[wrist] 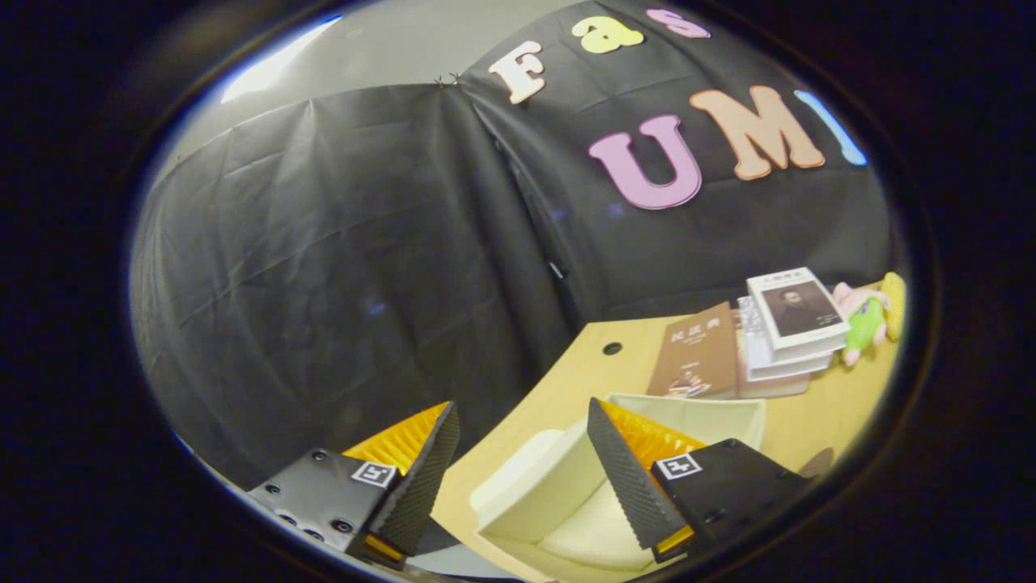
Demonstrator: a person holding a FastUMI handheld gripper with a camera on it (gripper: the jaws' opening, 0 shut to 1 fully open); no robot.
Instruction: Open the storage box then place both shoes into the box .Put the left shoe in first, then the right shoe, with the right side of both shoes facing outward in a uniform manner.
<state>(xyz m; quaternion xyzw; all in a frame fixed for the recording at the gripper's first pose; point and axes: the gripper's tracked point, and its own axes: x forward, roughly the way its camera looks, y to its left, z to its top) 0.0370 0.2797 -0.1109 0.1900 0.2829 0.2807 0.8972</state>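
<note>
right, in your gripper view the gripper [522,441] has its fingers spread apart with nothing between them. the cream storage box [558,498] sits on the wooden table [558,380] just under and between the fingers. beyond it lie a brown book [698,350], stacked books [789,328] and a plush toy [866,317].

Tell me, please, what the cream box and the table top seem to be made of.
The cream box, between the open gripper fingers, looks like smooth moulded plastic: rounded edges, soft even sheen. The table looks like pale wood or laminate: flat, matte, uniform yellow, no grain visible.
</note>
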